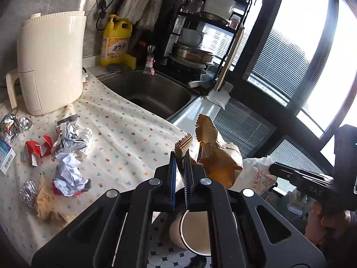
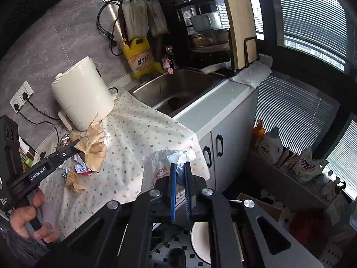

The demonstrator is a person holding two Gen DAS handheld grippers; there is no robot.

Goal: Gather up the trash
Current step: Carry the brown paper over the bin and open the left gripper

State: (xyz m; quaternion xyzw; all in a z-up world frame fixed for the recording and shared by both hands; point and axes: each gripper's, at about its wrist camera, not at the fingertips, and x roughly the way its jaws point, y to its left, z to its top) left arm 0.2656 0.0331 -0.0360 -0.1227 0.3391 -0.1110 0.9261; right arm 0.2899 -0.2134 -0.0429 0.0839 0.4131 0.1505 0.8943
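My left gripper [image 1: 179, 156] is shut on the serrated edge of a crumpled brown paper bag [image 1: 216, 158], held up over the counter's front edge. In the right wrist view the same left gripper [image 2: 77, 144] shows at the left with the brown paper bag [image 2: 94, 147] hanging from it. My right gripper [image 2: 180, 166] is shut on the rim of a white plastic bag [image 2: 156, 167]; the left wrist view shows that bag [image 1: 260, 174] just right of the brown paper. More trash lies on the flowered cloth [image 1: 133, 134]: crumpled paper [image 1: 67, 174], foil wrappers [image 1: 73, 140], a red carton [image 1: 38, 149].
A cream air fryer [image 1: 49, 62] stands at the back left, with a steel sink [image 1: 151, 89] and a yellow detergent bottle [image 1: 115, 42] behind the cloth. A dish rack [image 1: 196, 33] fills the far corner. Below the counter edge sits a round beige container [image 1: 194, 230].
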